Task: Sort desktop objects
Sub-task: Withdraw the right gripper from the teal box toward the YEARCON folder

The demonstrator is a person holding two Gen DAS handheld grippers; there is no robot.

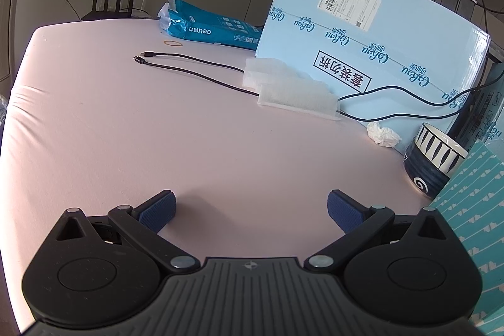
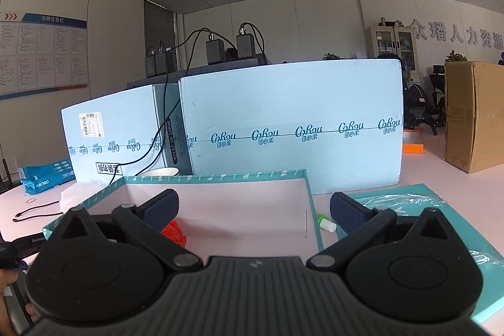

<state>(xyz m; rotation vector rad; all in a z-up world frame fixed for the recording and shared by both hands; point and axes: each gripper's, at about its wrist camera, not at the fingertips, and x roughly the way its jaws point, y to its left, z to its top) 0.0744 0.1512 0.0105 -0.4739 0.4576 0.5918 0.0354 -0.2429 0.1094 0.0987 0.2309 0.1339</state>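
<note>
My left gripper (image 1: 251, 210) is open and empty, low over the pink tablecloth (image 1: 126, 131). Ahead of it lie two black cables (image 1: 189, 65), white foam pads (image 1: 293, 93), a crumpled tissue (image 1: 382, 134) and a rubber band (image 1: 174, 43). Two stacked bowls (image 1: 431, 161) stand at the right beside the teal box (image 1: 472, 210). My right gripper (image 2: 253, 210) is open and empty, over the open teal box (image 2: 220, 178), which holds a red-orange object (image 2: 174, 233). A small green-and-white object (image 2: 326, 222) lies just right of the box.
Large light-blue cartons (image 2: 293, 128) stand behind the teal box. A teal lid with plastic wrap (image 2: 441, 219) lies at the right. A blue paper pack (image 1: 208, 27) and a router (image 1: 110, 5) sit at the far edge. A brown carton (image 2: 475, 115) stands far right.
</note>
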